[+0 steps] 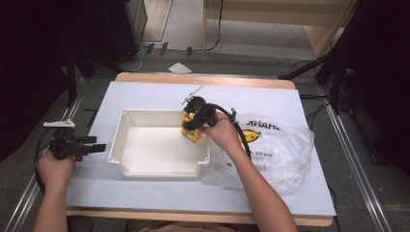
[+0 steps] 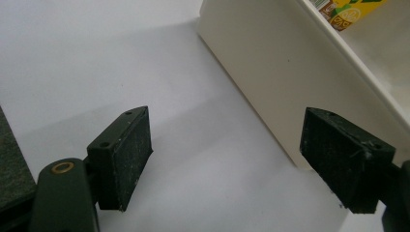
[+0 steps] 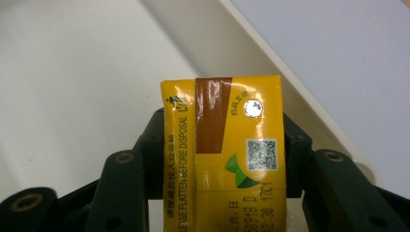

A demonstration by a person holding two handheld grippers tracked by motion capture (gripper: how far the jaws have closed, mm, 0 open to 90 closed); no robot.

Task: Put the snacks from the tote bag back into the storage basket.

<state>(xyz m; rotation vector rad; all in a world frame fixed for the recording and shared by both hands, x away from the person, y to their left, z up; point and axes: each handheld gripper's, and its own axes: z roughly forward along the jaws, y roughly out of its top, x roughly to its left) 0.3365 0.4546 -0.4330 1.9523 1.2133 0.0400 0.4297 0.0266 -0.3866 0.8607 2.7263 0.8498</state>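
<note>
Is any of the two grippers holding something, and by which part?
The right gripper holds the yellow drink carton by its two narrow sides, near the top. The left gripper is open and holds nothing.

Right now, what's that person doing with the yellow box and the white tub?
A person holds a gripper in each hand. The right gripper is shut on a yellow drink carton, holding it over the white tub, near its right wall. The left gripper waits open beside the tub's left side. A crumpled plastic bag lies to the tub's right.
</note>
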